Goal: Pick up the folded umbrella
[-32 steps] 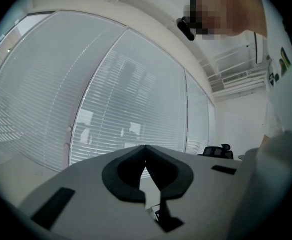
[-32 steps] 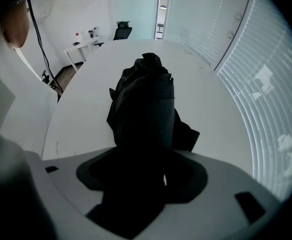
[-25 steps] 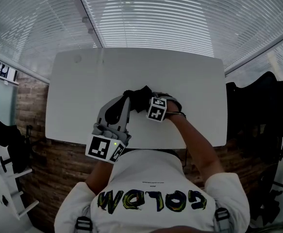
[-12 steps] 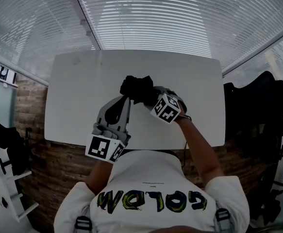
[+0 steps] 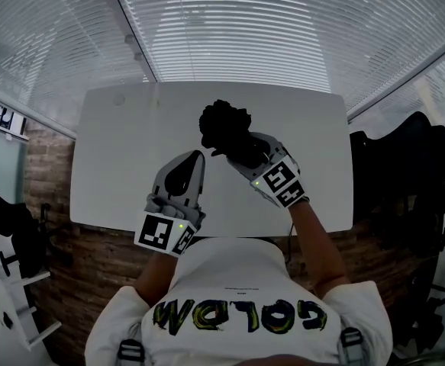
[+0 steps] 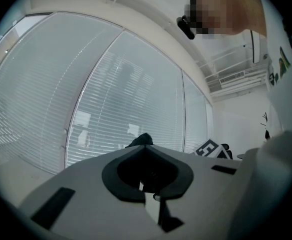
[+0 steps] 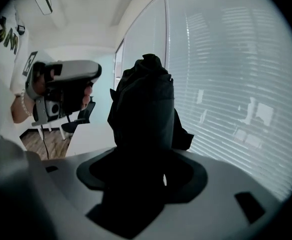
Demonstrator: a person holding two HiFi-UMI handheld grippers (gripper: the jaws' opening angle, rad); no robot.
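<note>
Right gripper [image 5: 243, 152]: my jaws are clamped on the folded umbrella [image 5: 224, 126]. In the right gripper view the black bundle [image 7: 143, 108] fills the gap between the jaws and stands straight out from them, its crumpled fabric end farthest from me. The grip sits on the lower part of the bundle; the free end is uncovered.

Position of the umbrella: in the head view it lies over the far middle of the white table [image 5: 120, 149], pointing away from my body towards the window blinds [image 5: 230, 21]. It appears to be held clear of the tabletop, though the steep downward angle does not let me confirm the gap. The right gripper view shows the blinds directly behind the bundle and the table edge [image 7: 87, 134] low on the left.

Left gripper [image 5: 195, 159]: my jaws are brought together with nothing between them. In the left gripper view they meet in a point, and only the tip of the umbrella [image 6: 139, 139] shows beyond that point. This gripper is held over the near half of the table, just beside the right one and apart from the umbrella. The marker cube [image 6: 212, 148] of the right gripper shows at the right of that view.
</note>
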